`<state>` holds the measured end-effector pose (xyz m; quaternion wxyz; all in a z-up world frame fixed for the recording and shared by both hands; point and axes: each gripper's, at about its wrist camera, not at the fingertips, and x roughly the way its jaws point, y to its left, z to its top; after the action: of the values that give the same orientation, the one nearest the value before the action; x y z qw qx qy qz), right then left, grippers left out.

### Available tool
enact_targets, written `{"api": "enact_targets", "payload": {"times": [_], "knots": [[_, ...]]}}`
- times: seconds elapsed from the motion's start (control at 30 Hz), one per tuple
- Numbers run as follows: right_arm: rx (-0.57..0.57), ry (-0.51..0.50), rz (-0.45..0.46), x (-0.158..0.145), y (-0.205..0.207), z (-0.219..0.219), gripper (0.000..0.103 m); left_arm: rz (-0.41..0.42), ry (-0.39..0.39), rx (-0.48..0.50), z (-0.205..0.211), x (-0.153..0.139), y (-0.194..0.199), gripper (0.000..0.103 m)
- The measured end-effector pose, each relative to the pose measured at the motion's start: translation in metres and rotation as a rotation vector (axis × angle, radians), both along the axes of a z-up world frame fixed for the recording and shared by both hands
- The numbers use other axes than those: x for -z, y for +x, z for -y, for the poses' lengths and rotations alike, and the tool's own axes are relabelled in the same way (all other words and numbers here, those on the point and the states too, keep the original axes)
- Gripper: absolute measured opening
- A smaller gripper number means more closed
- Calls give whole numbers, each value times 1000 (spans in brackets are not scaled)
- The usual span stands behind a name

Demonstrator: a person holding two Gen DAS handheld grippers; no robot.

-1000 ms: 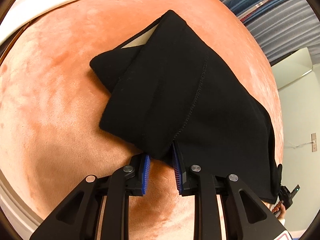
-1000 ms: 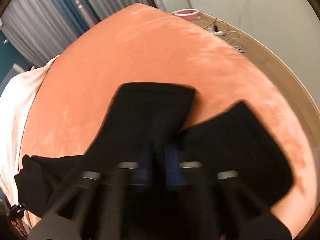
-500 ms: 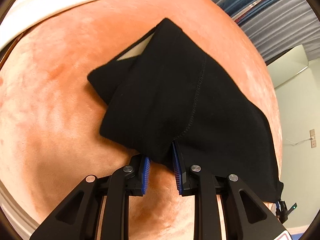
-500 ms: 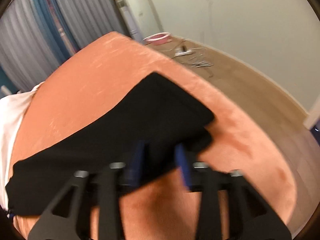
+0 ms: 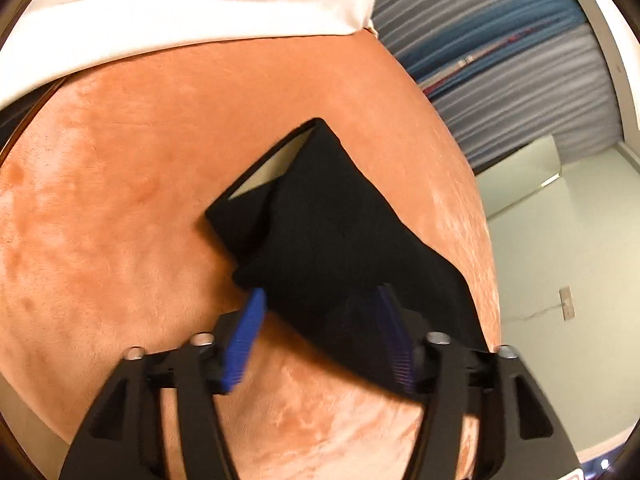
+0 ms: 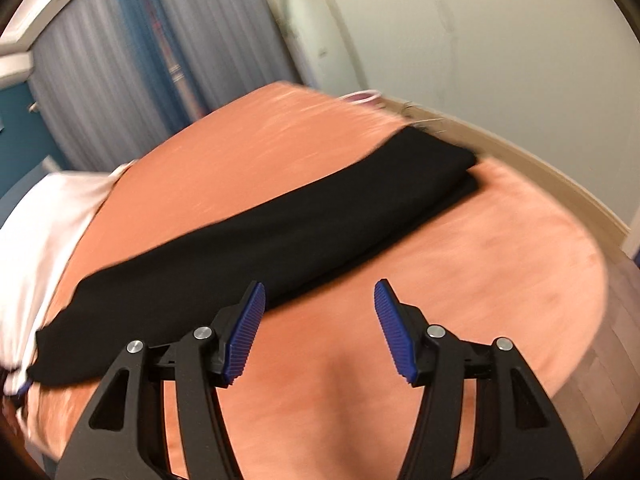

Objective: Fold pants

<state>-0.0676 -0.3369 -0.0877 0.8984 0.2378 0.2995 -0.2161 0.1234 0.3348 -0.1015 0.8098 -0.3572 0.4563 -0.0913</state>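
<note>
Black pants (image 5: pixel 328 248) lie folded on an orange blanket (image 5: pixel 120 220), a pale waistband lining (image 5: pixel 272 168) showing at the far end. My left gripper (image 5: pixel 320 336) is open, its blue pads either side of the near corner of the pants, which drapes over the right pad. In the right wrist view the pants (image 6: pixel 280 232) lie as a long folded strip across the blanket (image 6: pixel 480 280). My right gripper (image 6: pixel 318 328) is open and empty, just in front of the strip's near edge.
A white sheet (image 5: pixel 180 12) lies past the blanket's far edge and shows in the right wrist view (image 6: pixel 40 232). Striped curtains (image 6: pixel 120 80), a white standing unit (image 6: pixel 316 28) and wooden floor (image 6: pixel 520 152) surround the bed. A pink ring (image 6: pixel 362 97) lies on the floor.
Both grippers opened and let go of the pants. The right gripper drew back, and the pants now lie as a flat folded strip. The left gripper backed off slightly.
</note>
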Motion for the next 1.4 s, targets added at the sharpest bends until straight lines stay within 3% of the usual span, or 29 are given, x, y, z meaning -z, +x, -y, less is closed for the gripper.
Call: {"api": "enact_targets", "payload": {"times": [0.1,0.13,0.17,0.2,0.27,0.47,0.5,0.53,0.63,0.7,0.8,0.93,1.07,1.13,1.3,1.4], "knots": [[-84,-13,-4,-2,18,-37,56,-37,26,-30,2,6,10,62],[-107,-24,-4,-3,25,-50,56,-48,30,-34,4,6,15,52],[-128,-33,-6,-4,30,-60,56,-52,49,-28,6,7,17,36],[-149,-47,-10,-5,34,-71,56,-53,79,-2,11,5,20,8],[-193,-75,-15,-8,43,-88,56,-27,133,34,21,-8,30,6],[-254,-131,24,-27,50,-122,56,199,255,47,20,-93,43,6],[-263,-128,26,-27,51,-123,56,175,309,34,17,-89,49,7],[-271,-133,15,-23,54,-124,56,93,363,18,11,-67,60,7],[-273,-151,-52,-8,58,-123,56,-126,326,23,1,11,67,9],[-275,-143,-66,-3,58,-122,56,-46,297,-14,-3,11,49,14],[-283,-142,-83,0,61,-116,56,-4,265,-51,-5,-6,27,18],[-272,-109,-93,3,73,-105,56,14,341,-101,-4,-35,9,18],[-162,-4,-98,15,67,-68,55,137,440,-98,22,-84,-7,18],[-67,41,-88,18,53,-39,55,163,508,-48,46,-94,-6,40],[99,24,-71,11,19,30,56,168,627,85,119,-74,2,45],[162,-1,-81,5,11,77,56,177,619,110,149,-65,0,45]]}}
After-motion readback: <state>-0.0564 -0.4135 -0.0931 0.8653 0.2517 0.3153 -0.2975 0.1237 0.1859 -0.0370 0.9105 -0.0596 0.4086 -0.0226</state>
